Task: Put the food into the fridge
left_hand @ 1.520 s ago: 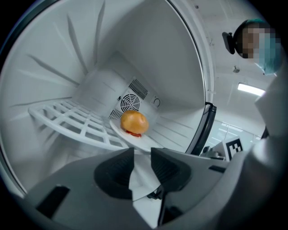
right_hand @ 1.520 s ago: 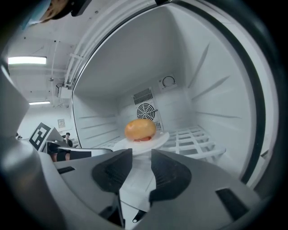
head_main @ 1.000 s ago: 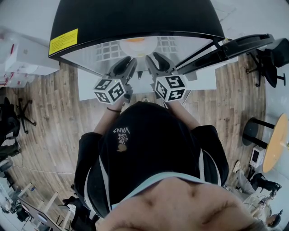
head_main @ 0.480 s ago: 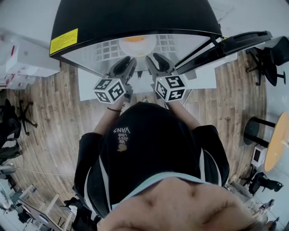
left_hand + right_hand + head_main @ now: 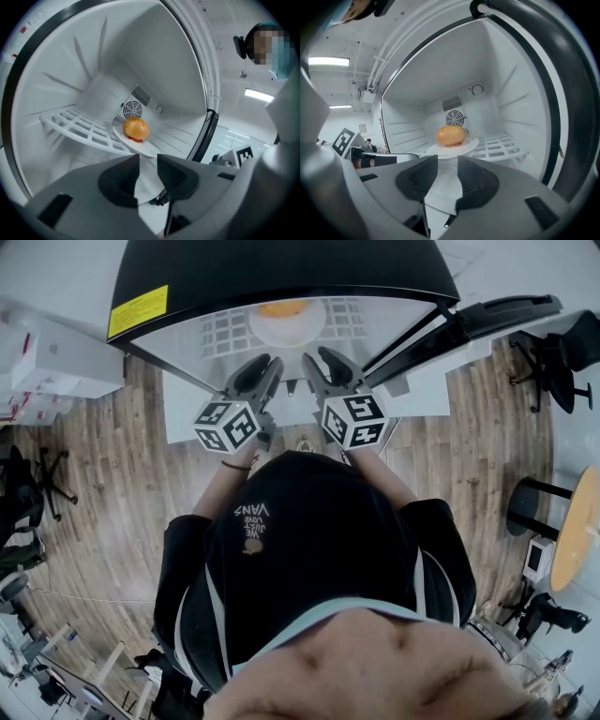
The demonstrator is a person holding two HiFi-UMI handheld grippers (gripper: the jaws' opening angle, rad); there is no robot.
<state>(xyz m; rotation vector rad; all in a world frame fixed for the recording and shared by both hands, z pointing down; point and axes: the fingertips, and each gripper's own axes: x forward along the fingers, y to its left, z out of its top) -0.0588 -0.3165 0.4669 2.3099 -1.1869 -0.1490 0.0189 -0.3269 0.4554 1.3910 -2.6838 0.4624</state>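
Bun on plate rests on fridge shelf; wooden floor around.

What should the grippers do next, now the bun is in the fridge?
Probably pull both back out. The left gripper and right gripper are open and empty, the bun sits on its plate on the shelf, and the door is open.

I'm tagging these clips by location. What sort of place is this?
Probably an office or lab break area rather than a home kitchen. An open fridge holds a burger on a plate. Around it are a wood floor, office chairs and a round table.
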